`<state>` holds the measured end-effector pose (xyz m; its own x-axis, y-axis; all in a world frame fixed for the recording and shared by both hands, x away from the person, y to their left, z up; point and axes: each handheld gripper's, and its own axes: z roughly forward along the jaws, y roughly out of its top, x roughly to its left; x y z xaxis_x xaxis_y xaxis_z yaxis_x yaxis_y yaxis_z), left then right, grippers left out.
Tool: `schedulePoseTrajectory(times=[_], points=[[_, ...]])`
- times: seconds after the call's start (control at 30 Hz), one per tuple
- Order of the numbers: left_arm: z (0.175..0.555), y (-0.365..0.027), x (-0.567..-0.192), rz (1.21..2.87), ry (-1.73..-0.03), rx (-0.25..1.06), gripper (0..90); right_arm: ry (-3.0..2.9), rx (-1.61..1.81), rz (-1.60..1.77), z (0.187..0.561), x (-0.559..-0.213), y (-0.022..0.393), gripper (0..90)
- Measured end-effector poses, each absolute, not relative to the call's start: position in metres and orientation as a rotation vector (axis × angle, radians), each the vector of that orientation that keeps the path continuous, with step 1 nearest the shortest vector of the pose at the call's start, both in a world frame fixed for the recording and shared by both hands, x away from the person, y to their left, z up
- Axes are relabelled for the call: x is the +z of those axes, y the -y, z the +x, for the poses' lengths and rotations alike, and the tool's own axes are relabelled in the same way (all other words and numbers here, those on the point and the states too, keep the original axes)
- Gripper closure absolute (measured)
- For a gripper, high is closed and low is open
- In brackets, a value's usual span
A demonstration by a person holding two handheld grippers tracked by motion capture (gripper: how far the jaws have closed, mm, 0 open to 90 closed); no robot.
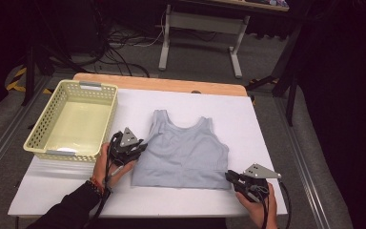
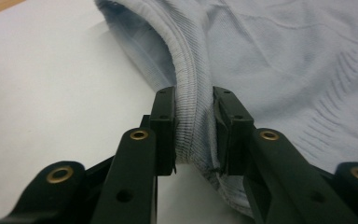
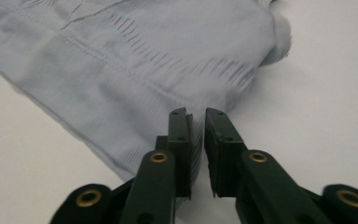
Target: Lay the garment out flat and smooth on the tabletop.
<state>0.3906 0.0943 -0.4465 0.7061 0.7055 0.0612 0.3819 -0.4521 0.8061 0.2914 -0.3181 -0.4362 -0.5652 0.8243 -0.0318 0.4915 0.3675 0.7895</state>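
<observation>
A light blue ribbed tank top [image 1: 183, 148] lies flat on the white table top [image 1: 248, 119], straps toward the far side. My left gripper [image 1: 138, 149] is at the top's left edge. In the left gripper view, the thick ribbed armhole edge [image 2: 189, 88] runs between the two jaws [image 2: 193, 126], and both pads press on it. At the garment's near right corner sits my right gripper [image 1: 229, 176]. The right gripper view has its jaws [image 3: 196, 140] nearly together, with the hem corner of the top [image 3: 135, 70] pinched between them.
A pale yellow plastic basket [image 1: 43, 125] with nothing in it stands at the table's far left, close to my left hand. A wooden strip [image 1: 171, 85] runs along the table's far edge. Beyond it are a dark floor, cables and a metal table frame [image 1: 200, 24].
</observation>
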Motion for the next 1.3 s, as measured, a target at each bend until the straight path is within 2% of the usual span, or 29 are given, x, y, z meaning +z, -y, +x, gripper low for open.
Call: schedulePoseTrajectory(times=[0.1, 0.23, 0.5, 0.87, 1.07, 1.13, 1.17, 1.2, 1.3], points=[[0.388, -0.095, -0.445, 2.084, -0.819, 0.518, 70.5, -2.195, 1.065, 1.131, 0.291, -0.435, 0.318, 72.8], [0.381, -0.1, -0.437, 2.042, -0.805, 0.587, 60.3, -2.137, 1.073, 1.094, 0.289, -0.432, 0.316, 61.2], [0.369, -0.11, -0.429, 2.021, -0.724, 0.634, 50.0, -2.059, 1.143, 1.016, 0.284, -0.419, 0.311, 55.3], [0.354, -0.123, -0.427, 2.003, -0.647, 0.633, 38.5, -2.096, 1.235, 0.881, 0.286, -0.414, 0.273, 48.3], [0.341, -0.135, -0.427, 1.989, -0.644, 0.643, 30.8, -2.195, 1.279, 0.761, 0.294, -0.419, 0.223, 42.4], [0.34, -0.136, -0.427, 1.993, -0.642, 0.652, 29.4, -2.22, 1.287, 0.732, 0.294, -0.42, 0.212, 43.6], [0.339, -0.138, -0.428, 1.986, -0.645, 0.653, 28.6, -2.271, 1.289, 0.66, 0.296, -0.423, 0.191, 44.9], [0.338, -0.139, -0.427, 1.982, -0.649, 0.647, 28.6, -2.271, 1.289, 0.66, 0.296, -0.423, 0.191, 44.9], [0.337, -0.139, -0.428, 1.983, -0.656, 0.655, 28.3, -2.39, 1.28, 0.559, 0.301, -0.435, 0.147, 48.6]])
